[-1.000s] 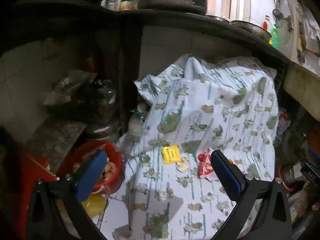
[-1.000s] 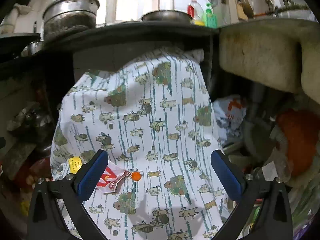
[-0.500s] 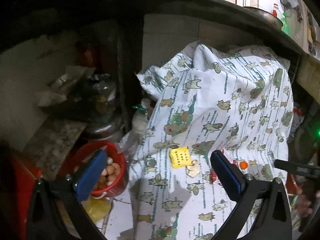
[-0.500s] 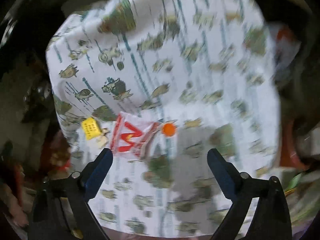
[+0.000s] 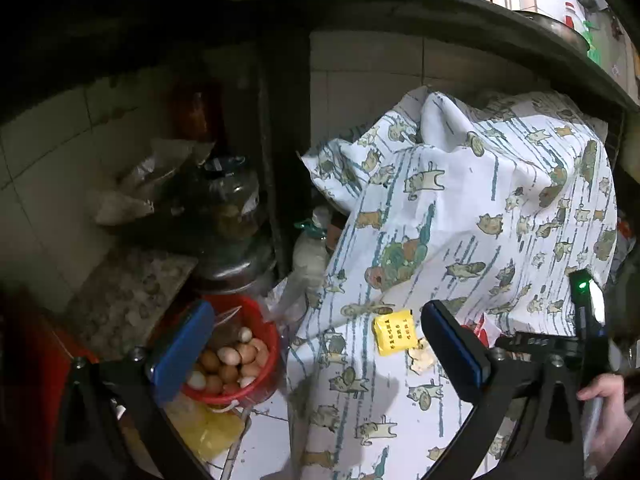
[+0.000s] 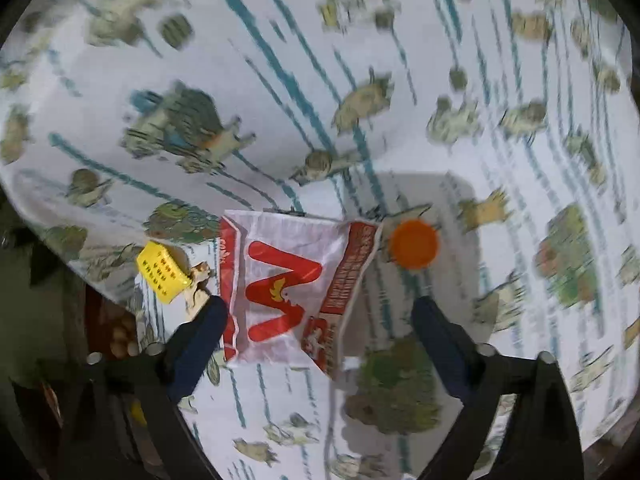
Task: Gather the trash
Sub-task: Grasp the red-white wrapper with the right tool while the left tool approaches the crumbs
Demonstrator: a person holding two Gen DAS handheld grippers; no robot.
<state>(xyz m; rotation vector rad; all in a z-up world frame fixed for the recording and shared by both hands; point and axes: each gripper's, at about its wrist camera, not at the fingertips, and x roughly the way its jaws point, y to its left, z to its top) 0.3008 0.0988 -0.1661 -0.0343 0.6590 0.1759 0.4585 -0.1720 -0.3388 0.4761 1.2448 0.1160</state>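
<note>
Four scraps on the patterned cloth (image 6: 280, 80): red-white wrapper (image 6: 288, 288), orange cap (image 6: 414, 243), yellow packet (image 6: 162, 271), torn brown bit (image 6: 198, 286). Right claw (image 6: 316, 320) closing, wrapper between pads, untouched. Left claw (image 5: 316, 344) wide, empty. Red bowl (image 5: 269, 330) holds eggs (image 5: 230, 362).

One wrapper (image 6: 288, 292), one cap (image 6: 414, 243)

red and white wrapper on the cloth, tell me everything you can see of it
The red and white wrapper is a crinkled, flattened plastic-looking packet with a big red M-like logo and red printed borders. It lies on the patterned cloth, between the closing jaws of the right gripper, not yet pinched. An orange cap sits beside its corner.
</note>
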